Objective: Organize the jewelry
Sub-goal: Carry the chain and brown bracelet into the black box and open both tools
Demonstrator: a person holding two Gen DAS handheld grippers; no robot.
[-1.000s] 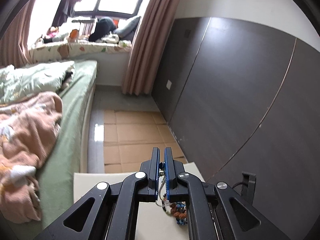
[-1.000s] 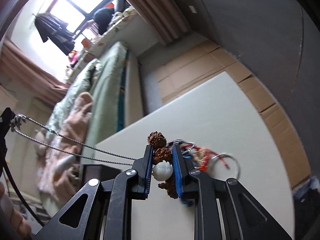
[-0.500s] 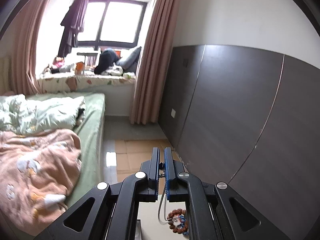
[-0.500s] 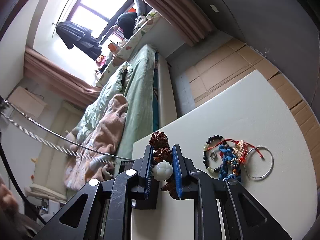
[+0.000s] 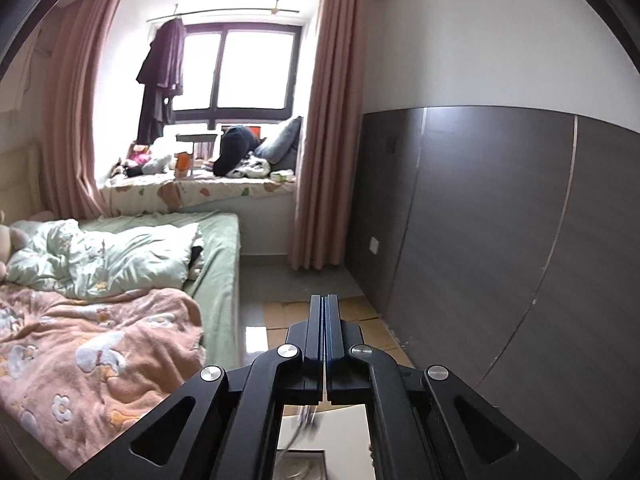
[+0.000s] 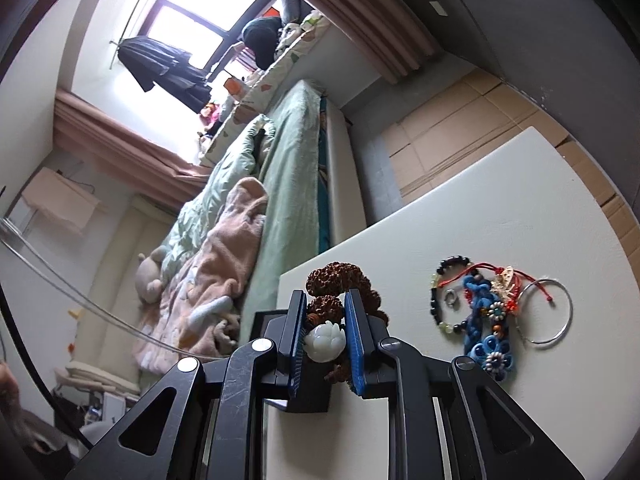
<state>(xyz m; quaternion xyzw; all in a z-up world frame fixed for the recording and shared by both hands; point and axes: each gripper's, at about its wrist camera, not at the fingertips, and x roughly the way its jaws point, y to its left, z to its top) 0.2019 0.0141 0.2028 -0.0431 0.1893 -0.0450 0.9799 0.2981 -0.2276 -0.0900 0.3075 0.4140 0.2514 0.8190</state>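
No readable text, label, brand, number or sign shows in either wrist view.

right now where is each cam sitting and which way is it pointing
Left wrist: sits on the left gripper, level, looking across the bedroom at the window and bed; its fingers are pressed together.
Right wrist: sits on the right gripper, rolled sideways, looking over the white table and the jewelry pile; its fingers clamp a brown bead bracelet with a white charm.
Shared: both show the same window, bed, pink curtains and white table.
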